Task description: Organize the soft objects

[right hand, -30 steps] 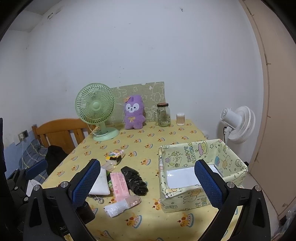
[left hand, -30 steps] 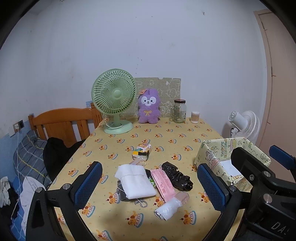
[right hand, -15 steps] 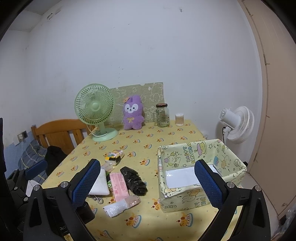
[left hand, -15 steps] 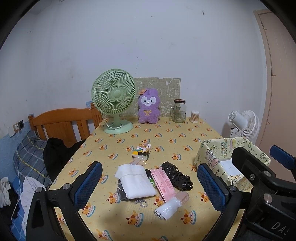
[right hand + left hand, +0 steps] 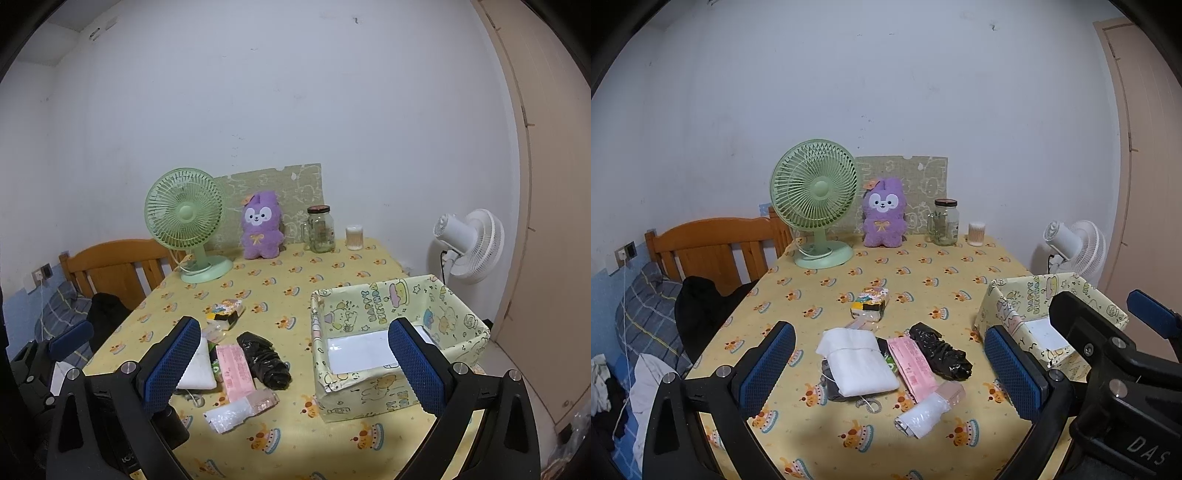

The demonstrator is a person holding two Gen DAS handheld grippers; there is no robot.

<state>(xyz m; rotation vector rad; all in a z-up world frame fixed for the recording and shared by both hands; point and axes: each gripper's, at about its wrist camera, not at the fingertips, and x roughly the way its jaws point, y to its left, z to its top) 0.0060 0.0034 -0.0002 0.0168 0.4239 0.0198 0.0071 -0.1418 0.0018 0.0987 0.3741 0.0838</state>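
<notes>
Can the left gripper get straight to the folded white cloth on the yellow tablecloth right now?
Probably yes. The left gripper is open and holds nothing, and the folded white cloth lies on top of the pile between its fingers' line of approach, with nothing over it. A pink packet sits beside it.

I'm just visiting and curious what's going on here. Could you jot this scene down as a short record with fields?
Setting: table with yellow cake-print cloth
Left gripper: open, empty, above the table
Right gripper: open, empty
Soft items piled: white folded cloth, pink packet, black bag
Container: patterned box, at right, only a white sheet inside
Back of table: green fan, purple plush, glass jar
</notes>
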